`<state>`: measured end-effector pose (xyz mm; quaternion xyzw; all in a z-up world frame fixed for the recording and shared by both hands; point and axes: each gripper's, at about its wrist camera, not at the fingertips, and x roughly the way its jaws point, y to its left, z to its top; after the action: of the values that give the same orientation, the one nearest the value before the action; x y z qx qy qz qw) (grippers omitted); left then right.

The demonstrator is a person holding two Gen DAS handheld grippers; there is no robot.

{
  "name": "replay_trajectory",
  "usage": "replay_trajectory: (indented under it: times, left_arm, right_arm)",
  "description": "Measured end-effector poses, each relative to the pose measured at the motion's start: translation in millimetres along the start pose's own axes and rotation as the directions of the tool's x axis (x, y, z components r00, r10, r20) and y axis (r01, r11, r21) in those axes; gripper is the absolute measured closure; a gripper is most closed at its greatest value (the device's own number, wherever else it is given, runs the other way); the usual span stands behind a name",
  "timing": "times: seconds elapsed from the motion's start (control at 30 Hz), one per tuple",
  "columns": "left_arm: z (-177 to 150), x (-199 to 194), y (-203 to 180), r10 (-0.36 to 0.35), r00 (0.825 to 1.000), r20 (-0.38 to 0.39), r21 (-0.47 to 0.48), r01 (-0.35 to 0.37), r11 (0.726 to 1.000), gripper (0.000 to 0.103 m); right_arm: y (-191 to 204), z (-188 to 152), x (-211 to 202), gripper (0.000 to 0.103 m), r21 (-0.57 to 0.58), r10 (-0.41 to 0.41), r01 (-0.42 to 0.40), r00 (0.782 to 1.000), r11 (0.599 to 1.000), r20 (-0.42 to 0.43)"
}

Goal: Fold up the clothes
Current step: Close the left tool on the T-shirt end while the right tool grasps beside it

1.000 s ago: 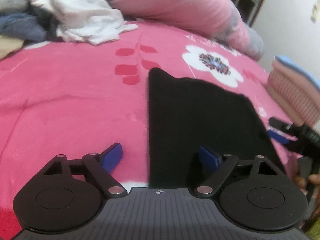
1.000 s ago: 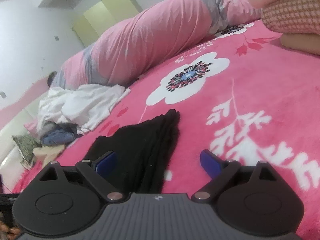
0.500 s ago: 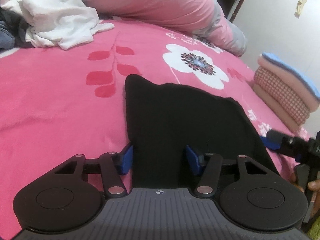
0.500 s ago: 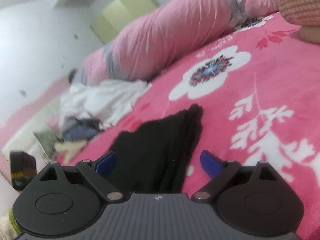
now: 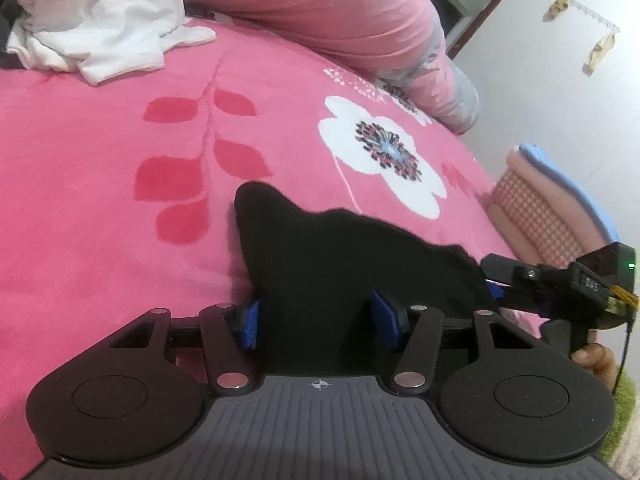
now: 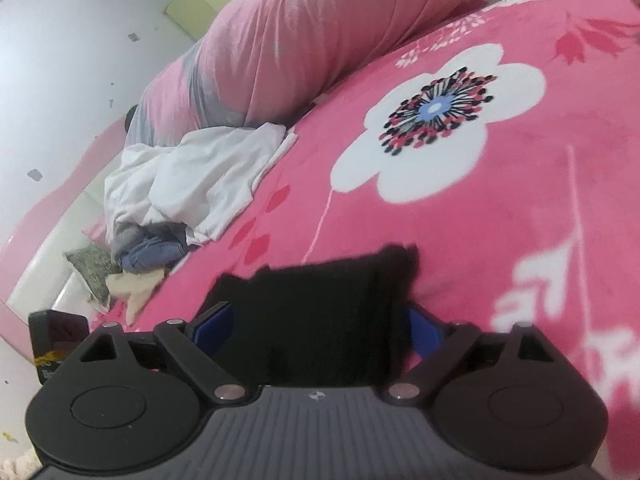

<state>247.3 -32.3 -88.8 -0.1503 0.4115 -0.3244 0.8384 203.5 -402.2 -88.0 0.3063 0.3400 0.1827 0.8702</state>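
Both claws straddle the near edge of the black garment (image 5: 340,264): the left gripper (image 5: 318,322) has its blue pads (image 5: 246,322) parted with cloth between them, not clenched, and the right gripper (image 6: 316,326) likewise stands released around the fabric. That garment lies on the pink floral blanket (image 5: 100,160). Beyond the garment sit a white clothes heap (image 5: 92,20) and a long pink pillow (image 5: 320,12); right of it, a folded stack (image 5: 552,208).

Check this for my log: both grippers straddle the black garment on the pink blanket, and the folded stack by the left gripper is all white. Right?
Not quite. The stack is pink, checked and blue, and lies near the right gripper, as the left wrist view shows. The white clothes are an unfolded heap. Both grippers do straddle the black garment.
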Motion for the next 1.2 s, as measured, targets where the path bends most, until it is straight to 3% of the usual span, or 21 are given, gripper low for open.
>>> replay_trajectory:
  times: [0.13,0.27,0.43,0.67,0.77,0.97,1.13,1.2]
  left_arm:
    - [-3,-4,3,-0.034,0.999,-0.003,-0.025,0.034,0.999,0.046]
    - [-7,-8,5,-0.069,0.998,-0.005,-0.05,0.069,0.996,0.046]
    - [-11,-13,9,-0.112,0.994,-0.006,-0.081,0.111,0.99,0.046]
    - [-18,-20,22,-0.222,0.975,-0.033,-0.162,0.214,0.963,0.044]
    - [-8,-8,30,-0.253,0.967,-0.034,-0.236,0.238,0.942,0.045]
    - [12,18,26,-0.234,0.972,-0.036,-0.248,0.218,0.944,0.046]
    - [15,27,10,-0.153,0.988,-0.027,-0.187,0.146,0.971,0.05]
    - [12,24,-5,-0.093,0.995,-0.037,-0.096,0.089,0.991,0.052]
  right_arm:
    - [-1,5,7,0.013,0.007,0.006,-0.006,1.0,1.0,0.003]
    - [-1,-2,-2,0.03,0.023,0.003,-0.003,1.0,1.0,-0.002]
    - [-2,-22,-23,0.041,0.075,0.051,-0.049,0.998,0.996,-0.034]
    - [9,-39,-33,0.045,0.054,0.097,-0.092,0.99,0.994,-0.103]
    - [3,-32,-25,0.057,0.075,0.108,-0.1,0.987,0.992,-0.114]
    - [-20,-13,6,0.086,0.152,0.163,-0.143,0.979,0.978,-0.124]
    - [-15,-7,17,0.088,0.12,0.153,-0.139,0.981,0.983,-0.12]
    - [-3,-8,12,0.088,0.068,0.119,-0.113,0.987,0.991,-0.109]
